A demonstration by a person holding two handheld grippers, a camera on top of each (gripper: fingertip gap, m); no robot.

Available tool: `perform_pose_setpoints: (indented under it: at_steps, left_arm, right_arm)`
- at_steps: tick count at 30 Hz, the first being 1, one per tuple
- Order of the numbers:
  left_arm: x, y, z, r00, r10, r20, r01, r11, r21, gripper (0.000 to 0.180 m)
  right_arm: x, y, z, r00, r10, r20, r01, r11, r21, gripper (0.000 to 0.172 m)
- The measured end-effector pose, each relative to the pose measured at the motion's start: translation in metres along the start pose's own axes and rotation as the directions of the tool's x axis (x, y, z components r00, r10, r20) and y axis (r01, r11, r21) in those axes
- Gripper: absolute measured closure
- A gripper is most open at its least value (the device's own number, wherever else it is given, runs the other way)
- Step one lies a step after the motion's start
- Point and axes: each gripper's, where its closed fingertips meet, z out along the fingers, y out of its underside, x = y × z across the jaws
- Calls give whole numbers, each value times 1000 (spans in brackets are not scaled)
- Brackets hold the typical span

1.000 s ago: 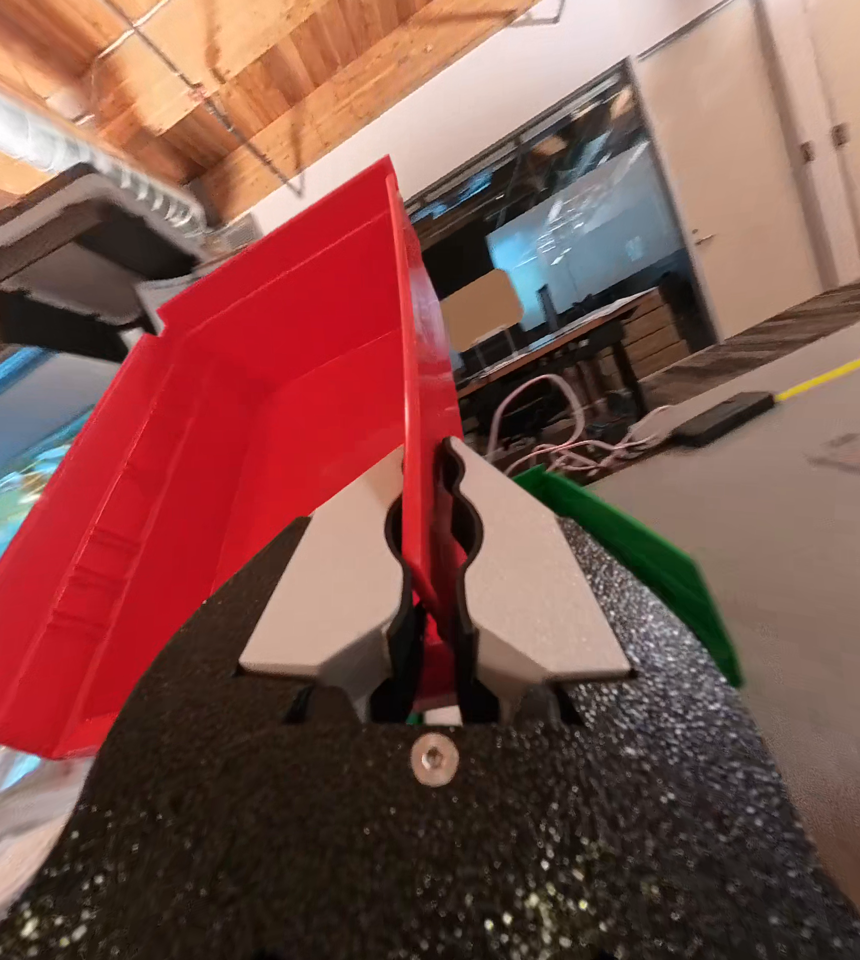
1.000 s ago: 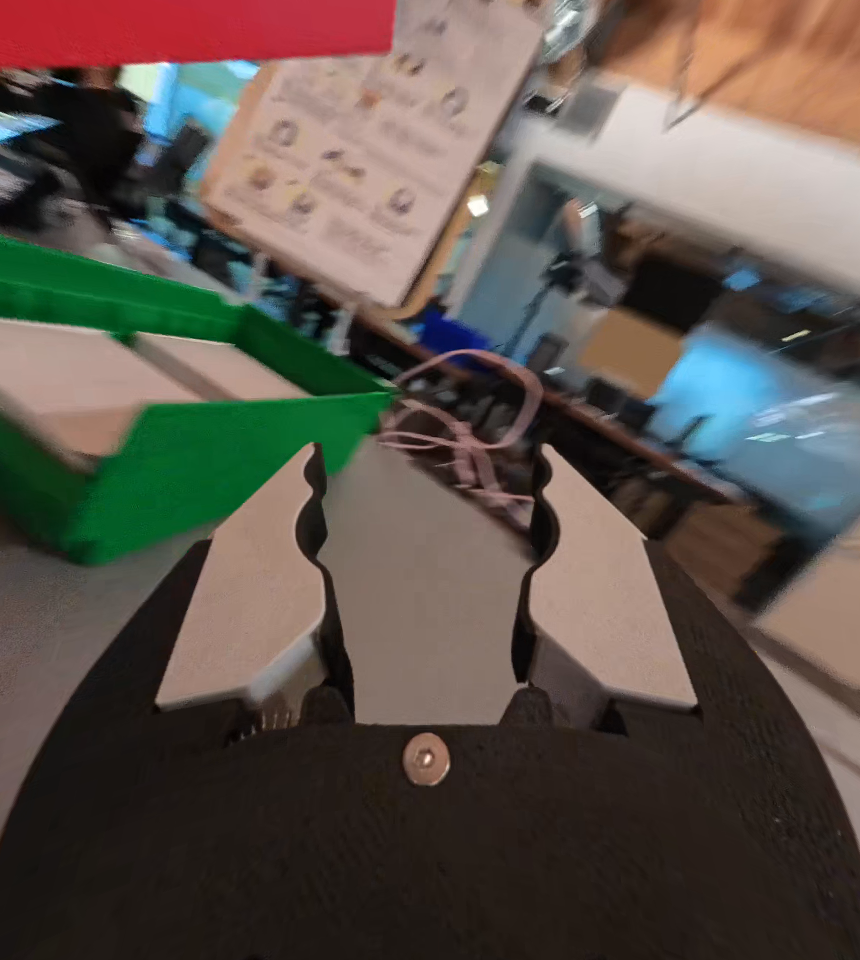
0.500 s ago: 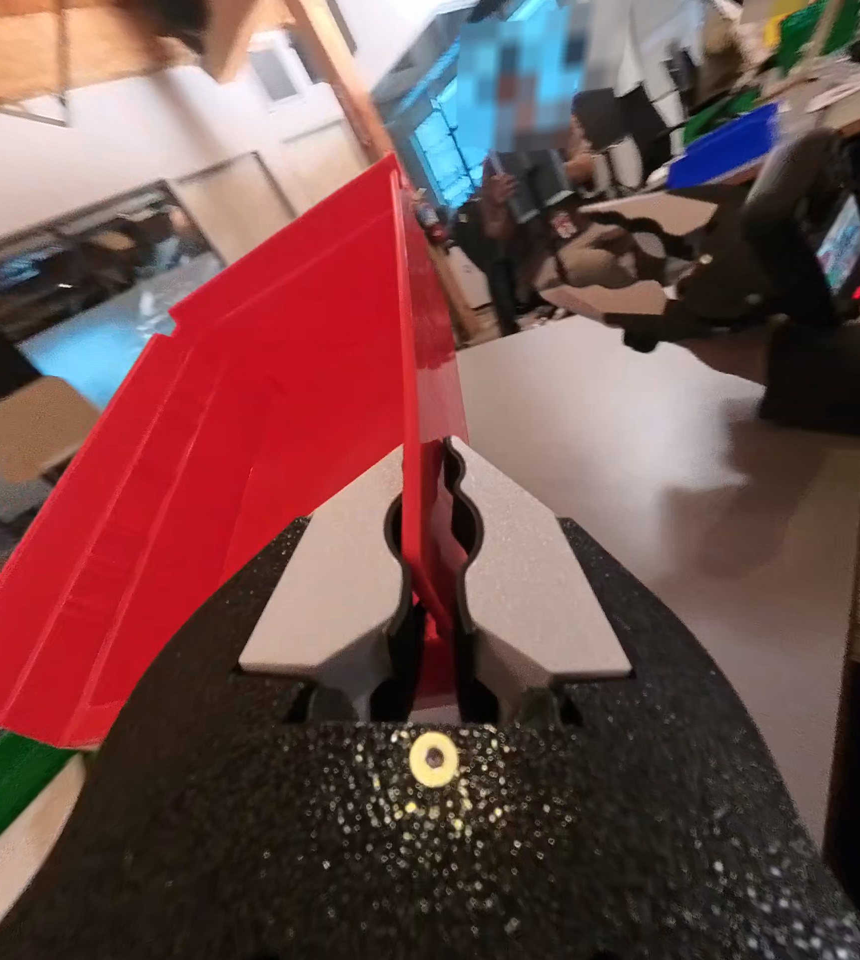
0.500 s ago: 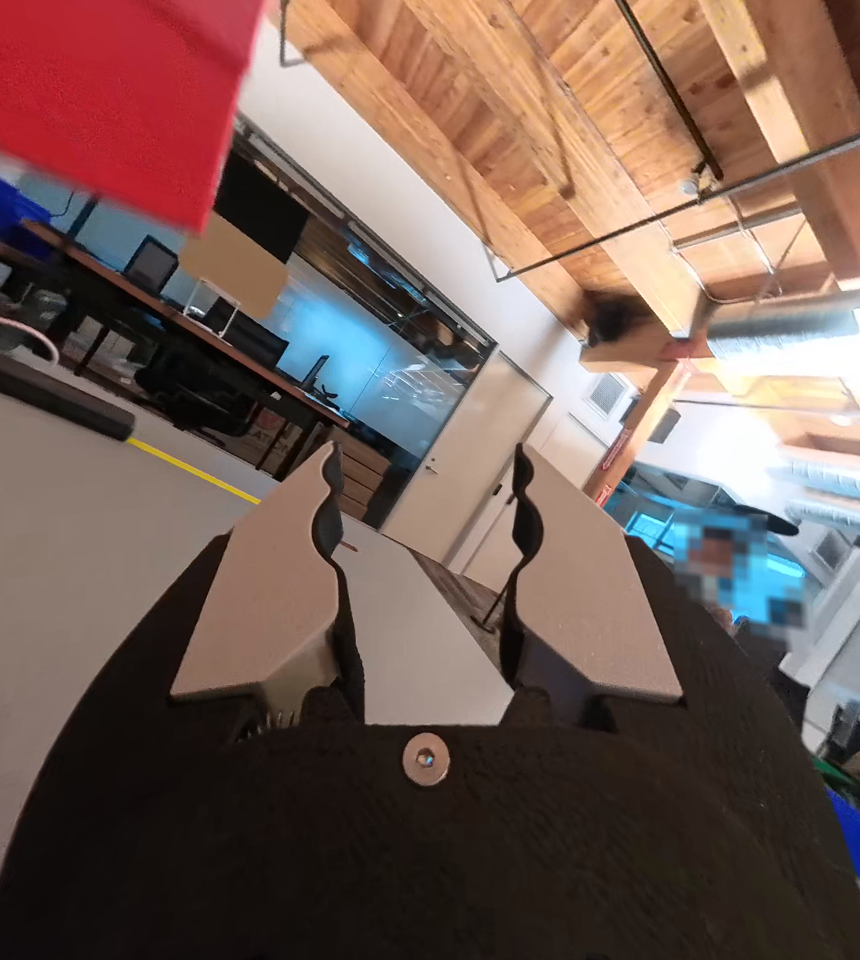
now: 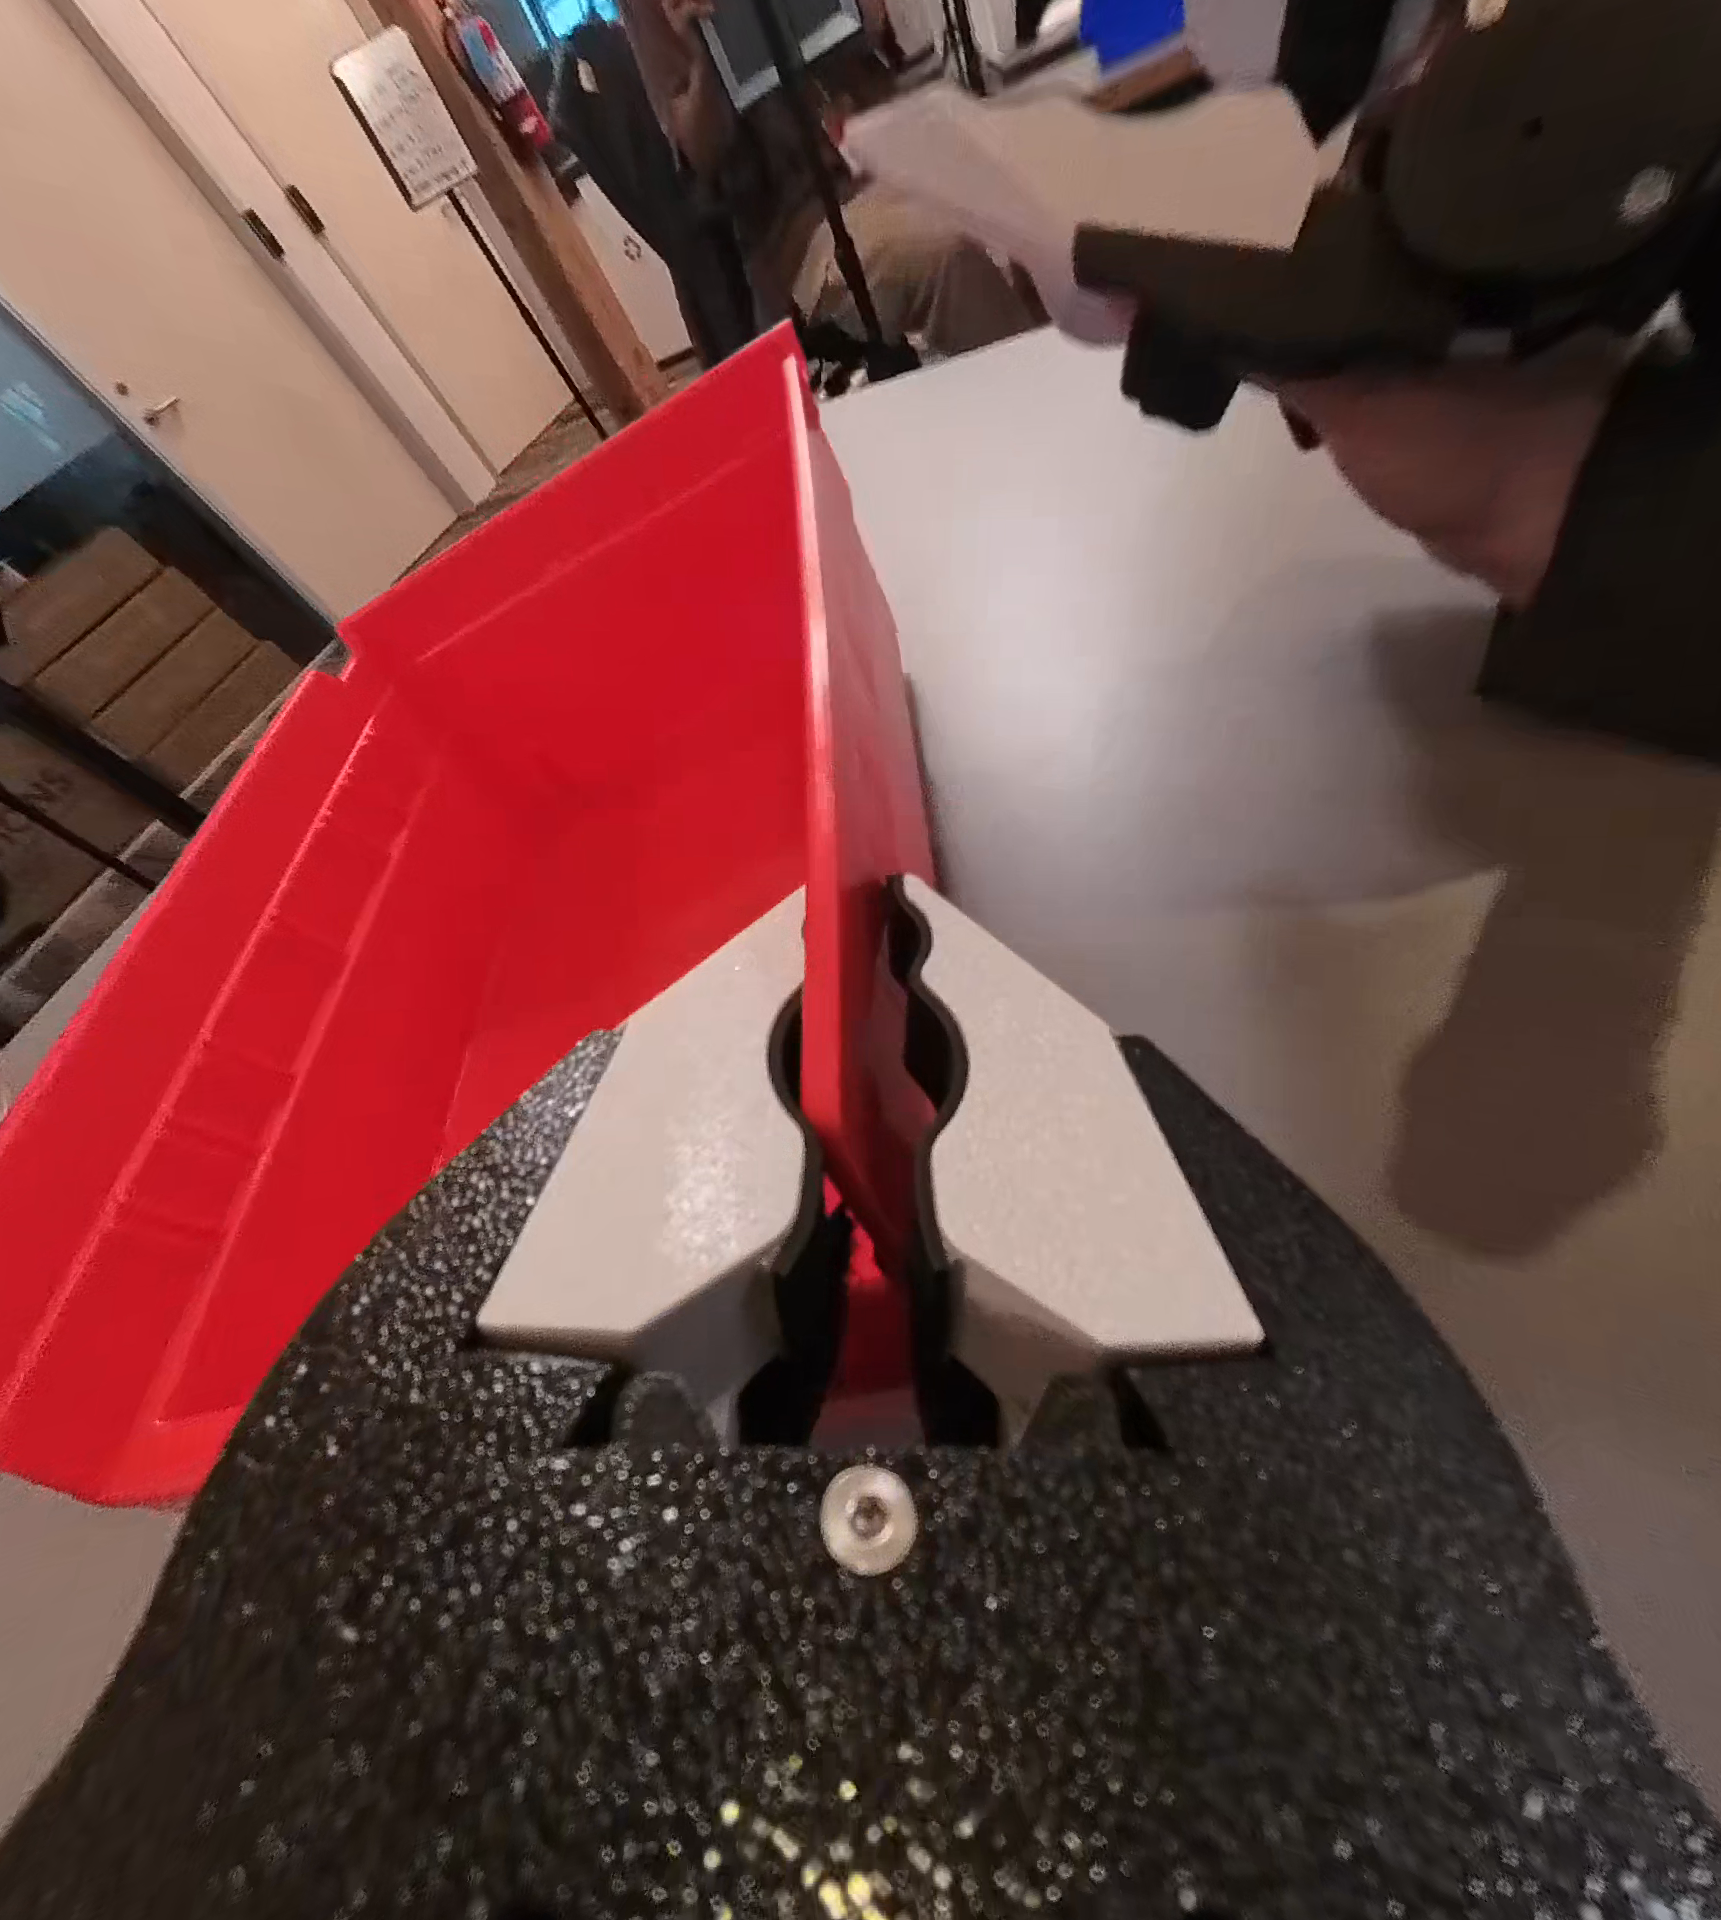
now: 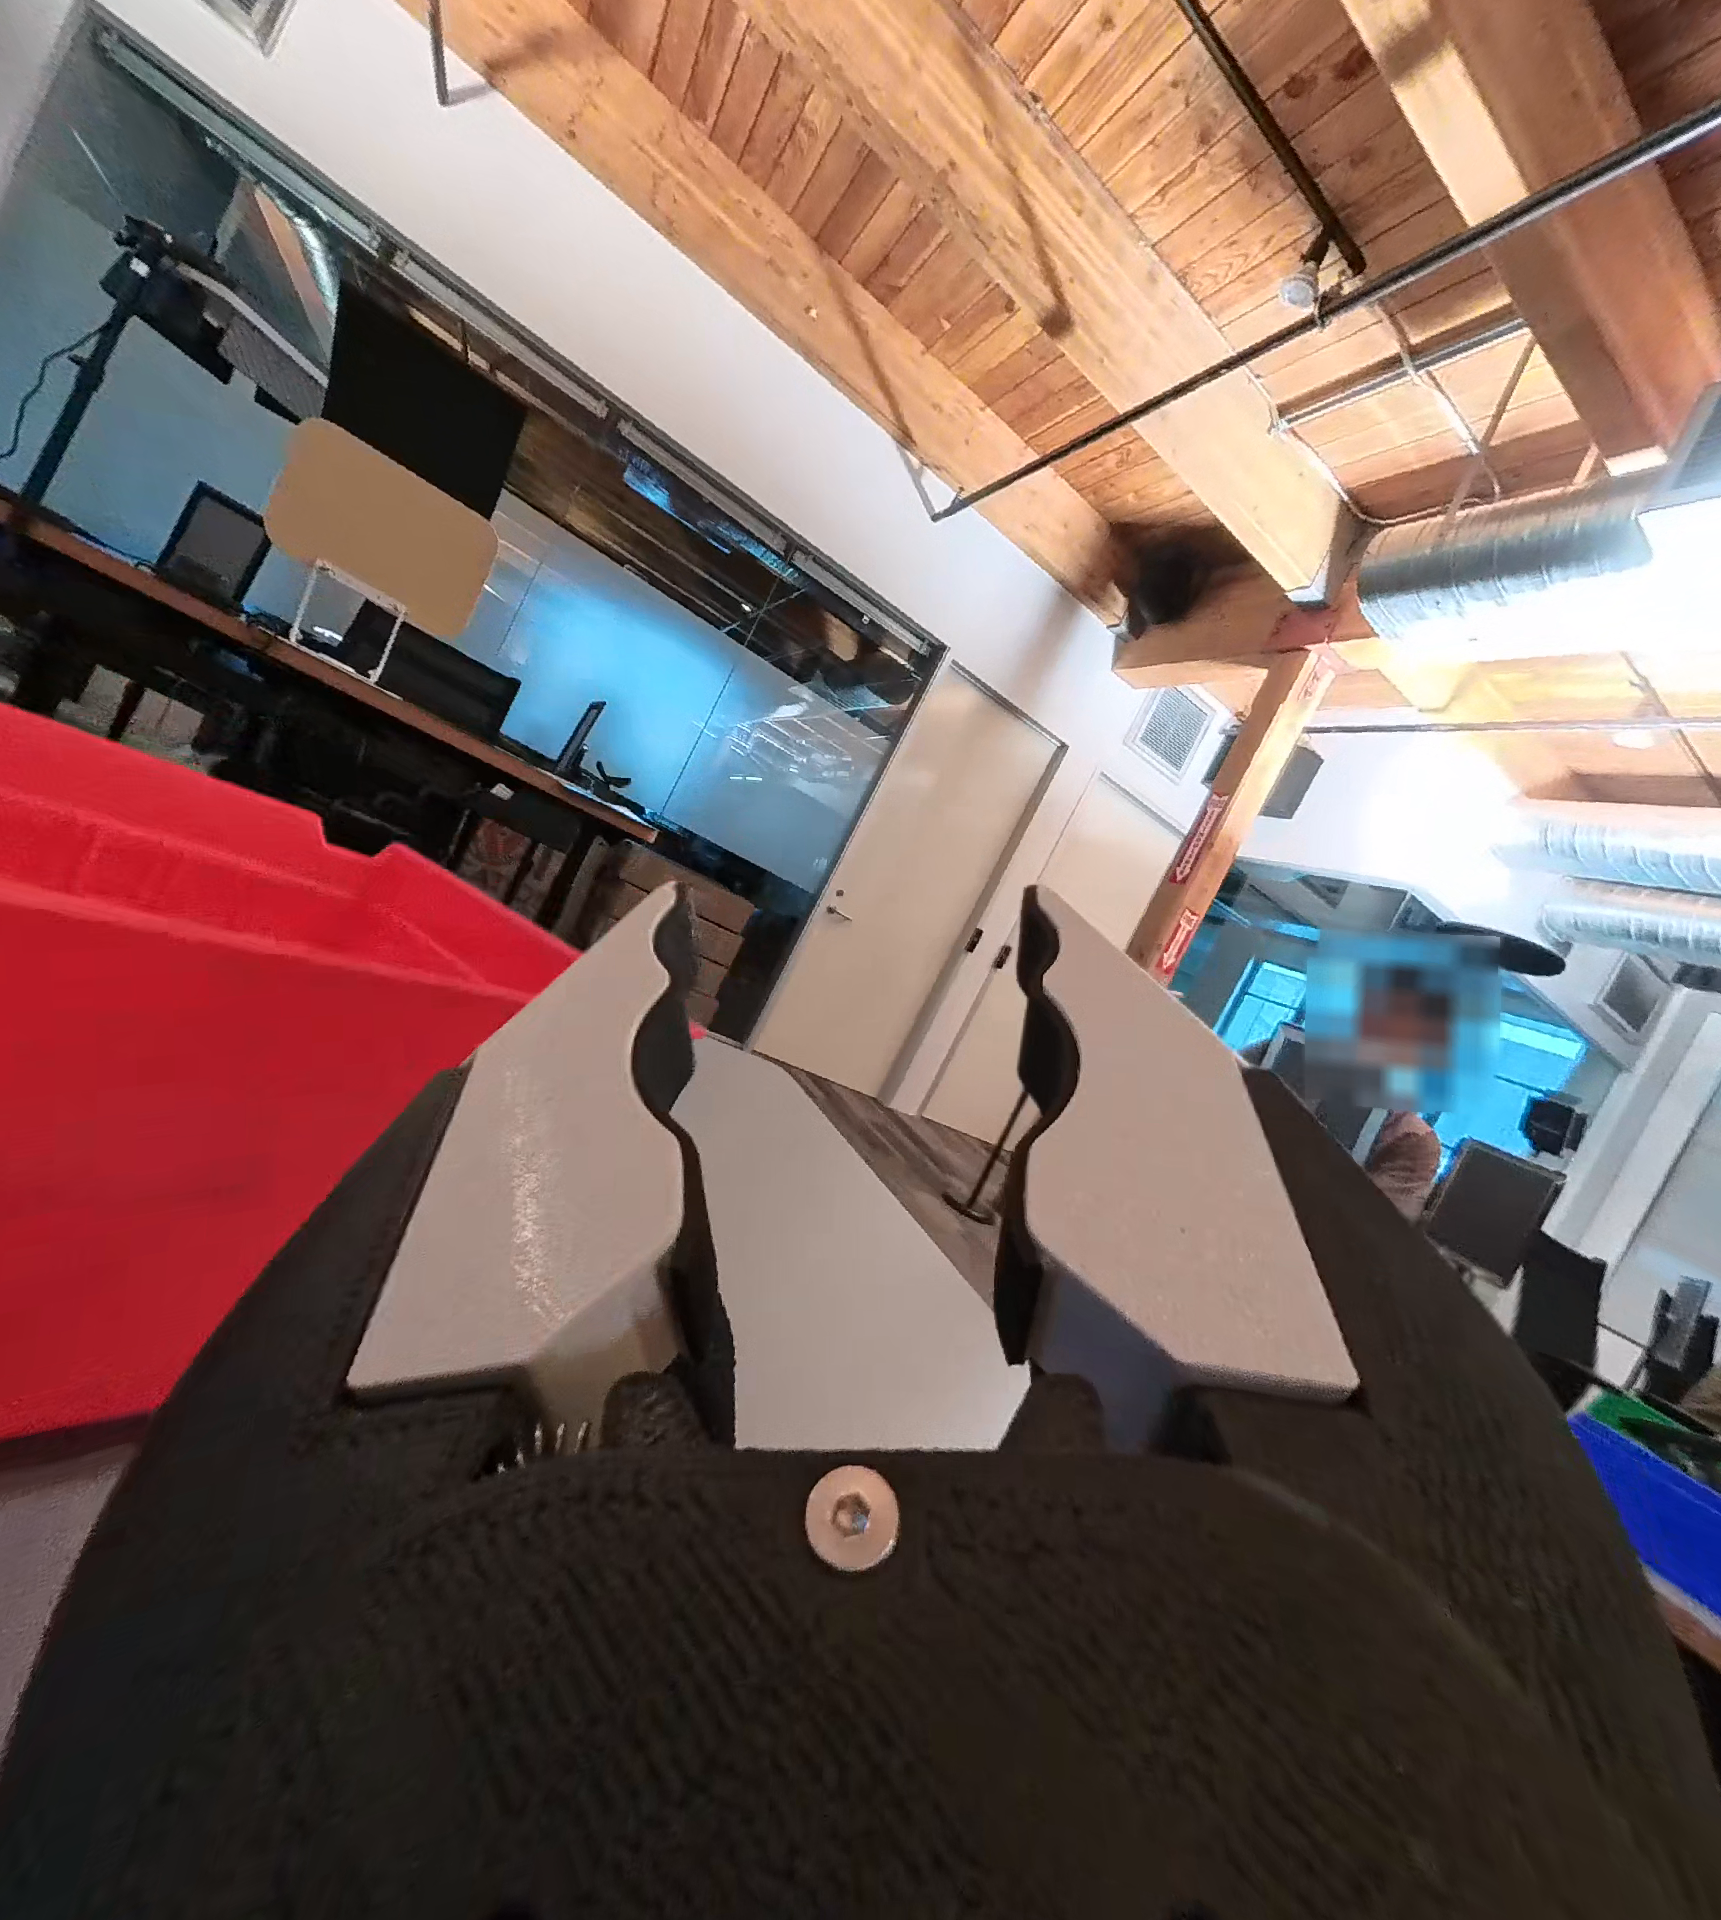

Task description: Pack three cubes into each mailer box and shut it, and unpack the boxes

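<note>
The left gripper (image 5: 851,1049) has its jaws pinching the side wall of a red bin (image 5: 544,790), held tilted above the grey tabletop (image 5: 1147,675). The right gripper (image 6: 845,1039) has its jaws spread with nothing between them, the bin just to its left.

— What does the room look like overhead?

— An open workshop under a wooden plank ceiling (image 6: 939,156) with heavy beams (image 6: 1126,343), black rods and a silver air duct (image 6: 1500,561); bright light floods in at the upper right.

— And the walls?

— White walls (image 6: 627,270), a long glass partition (image 6: 690,727) tinted blue, and pale doors (image 6: 939,873) beside a wooden post (image 6: 1240,800). Long desks (image 6: 336,665) with dark monitors stand before the glass.

— The floor?

— Seen from the left, a dark carpet (image 5: 523,468) meets the doors; a sign on a stand (image 5: 409,114) is beside a post.
</note>
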Motion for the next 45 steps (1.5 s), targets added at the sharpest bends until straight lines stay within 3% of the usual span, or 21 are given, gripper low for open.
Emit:
perform_pose_setpoints:
  at_steps: [4, 6, 10, 13, 16, 18, 20, 23, 25, 28, 34, 39, 45]
  left_arm:
    - [3, 4, 7, 999, 37, 25, -37, 999, 4, 174]
    - [-2, -3, 3, 998, -2, 55, -2, 997, 82, 173]
    - [-3, -31, -27, 992, -123, -24, 125, 960, 252, 97]
    - [-39, -37, -74, 986, -125, 107, 80, 930, 358, 82]
    - [-87, -21, -130, 955, -181, 234, 114, 955, 273, 68]
    - [-136, 2, -178, 888, -214, 407, 154, 972, 176, 59]
    - [-182, 31, -232, 772, -260, 580, 235, 965, 120, 55]
    - [-229, 81, -300, 615, -254, 746, 313, 947, 65, 43]
    - [-252, 116, -332, 539, -200, 818, 345, 939, 2, 42]
    - [-266, 156, -359, 459, -238, 856, 442, 897, 12, 41]
    - [-272, 186, -372, 414, -213, 885, 496, 868, -23, 45]
    - [-274, 196, -383, 386, -235, 892, 521, 853, -1, 46]
    - [-272, 204, -389, 375, -274, 885, 557, 830, 21, 50]
  right_arm:
    - [3, 7, 2, 998, 67, 13, -66, 998, -18, 110]
    - [1, 7, 2, 996, 83, 25, -83, 996, -18, 110]
    - [-11, 2, -2, 986, 134, 98, -132, 991, -19, 110]
    - [-22, -6, -9, 973, 175, 152, -175, 985, -14, 110]
    - [-42, -15, -16, 954, 203, 219, -201, 979, -31, 105]
    - [-64, -21, -15, 922, 264, 283, -249, 964, -88, 81]
    - [-84, -37, -9, 863, 372, 341, -329, 927, -180, 53]
    - [-110, -72, -4, 798, 445, 407, -352, 892, -284, 28]
    - [-131, -96, -11, 776, 413, 477, -310, 908, -282, 31]
    - [-166, -113, -28, 746, 361, 559, -238, 930, -281, 34]
    - [-211, -83, -42, 757, 292, 584, -42, 914, -403, 32]
    - [-205, -63, -43, 791, 200, 578, 105, 887, -450, 38]
    - [-158, -13, -34, 825, 257, 503, 120, 791, -600, 54]
